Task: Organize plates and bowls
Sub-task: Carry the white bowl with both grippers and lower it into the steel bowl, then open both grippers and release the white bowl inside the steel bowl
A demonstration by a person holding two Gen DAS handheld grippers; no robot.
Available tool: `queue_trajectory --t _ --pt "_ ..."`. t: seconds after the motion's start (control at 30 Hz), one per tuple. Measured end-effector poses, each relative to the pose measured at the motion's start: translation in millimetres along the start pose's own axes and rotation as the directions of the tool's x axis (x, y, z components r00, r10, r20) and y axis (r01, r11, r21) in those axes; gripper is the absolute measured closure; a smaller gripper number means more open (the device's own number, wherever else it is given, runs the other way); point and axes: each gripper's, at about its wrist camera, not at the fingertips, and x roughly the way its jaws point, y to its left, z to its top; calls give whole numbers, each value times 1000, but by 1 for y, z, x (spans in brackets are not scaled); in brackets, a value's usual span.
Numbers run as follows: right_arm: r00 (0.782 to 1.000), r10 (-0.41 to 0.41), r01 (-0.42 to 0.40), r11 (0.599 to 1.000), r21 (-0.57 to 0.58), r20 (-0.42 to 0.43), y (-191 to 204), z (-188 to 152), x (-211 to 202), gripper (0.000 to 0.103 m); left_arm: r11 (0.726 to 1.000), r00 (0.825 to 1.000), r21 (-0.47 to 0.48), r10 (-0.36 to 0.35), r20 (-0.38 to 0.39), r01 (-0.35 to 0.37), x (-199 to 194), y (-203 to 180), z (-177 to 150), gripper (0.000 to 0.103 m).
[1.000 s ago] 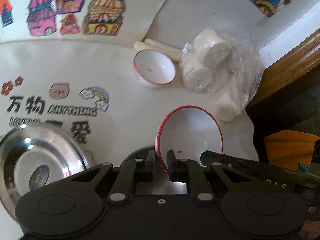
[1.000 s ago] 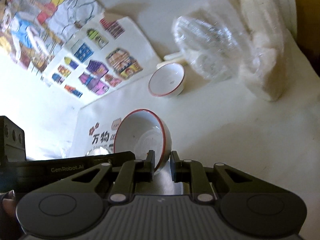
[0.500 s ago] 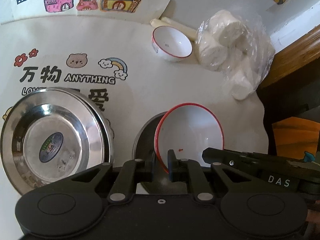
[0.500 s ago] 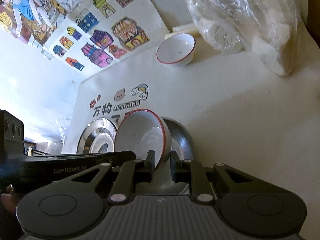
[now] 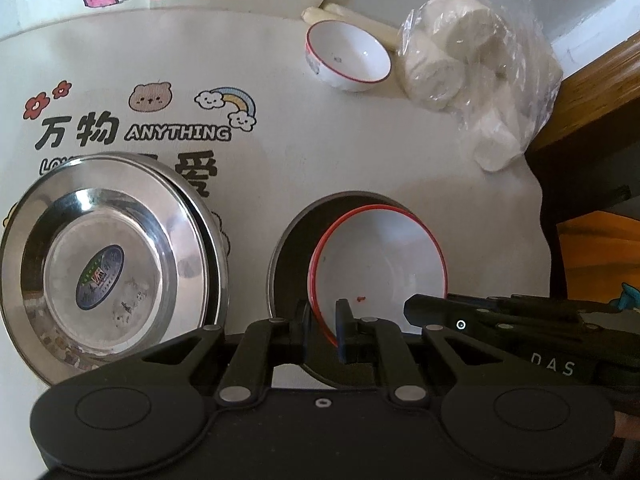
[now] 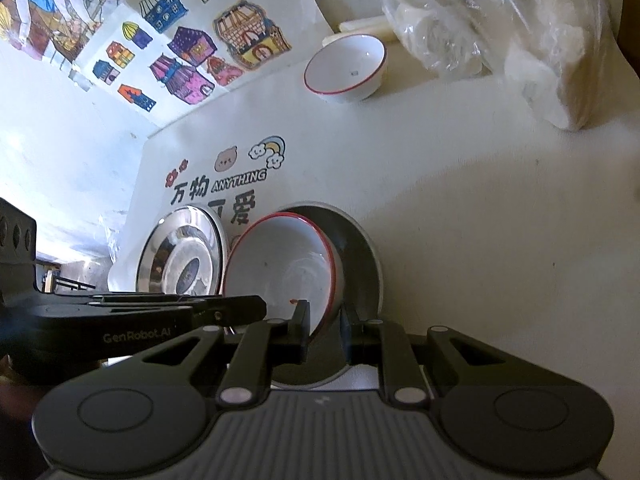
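Printed white tablecloth [image 5: 360,152] spread flat. Far right, crinkled clear bag of white rolls [image 5: 476,76]. Near left, mirror-bright round steel plates [image 5: 108,268], stacked. Right of these, a dull grey steel plate [image 5: 288,248] under a glossy red-rimmed bowl [image 5: 380,264], tilted, pinched at opposite rims by left gripper [image 5: 322,330] and right gripper [image 6: 324,330]. Far off, a smaller red-rimmed bowl [image 5: 348,58].

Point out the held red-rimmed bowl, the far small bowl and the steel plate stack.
held red-rimmed bowl [image 5: 380,256], left wrist view, inner white wall.
far small bowl [image 5: 348,54], left wrist view, inside surface.
steel plate stack [image 5: 100,272], left wrist view, sticker at the top plate's centre.
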Motion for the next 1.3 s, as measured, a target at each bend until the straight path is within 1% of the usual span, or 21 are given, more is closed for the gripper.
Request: queue_trajectory --t 0.2,0.33,0.87,1.0,1.07,1.3 --pt "1000 -8 8 1000 -7 -24 1 0 6 85 1000 1000 -6 17 -17 -17 4 1 1 89" --pt "999 -13 13 1000 -7 -33 0 1 9 85 1000 1000 -14 15 -21 -15 6 3 1 89" --pt "999 -17 17 1000 -11 -31 -2 3 13 83 1000 999 -9 25 -34 -25 15 3 6 87" --pt "1000 -19 19 1000 -20 -22 -2 5 9 81 1000 999 -2 16 -38 -16 11 3 6 86" --pt "1000 -19 19 999 -28 -15 -2 6 6 78 1000 999 0 7 -39 -7 8 4 5 84" --pt "1000 -22 23 999 -45 17 -1 11 -7 75 1000 1000 -1 -16 -6 16 -11 7 6 80"
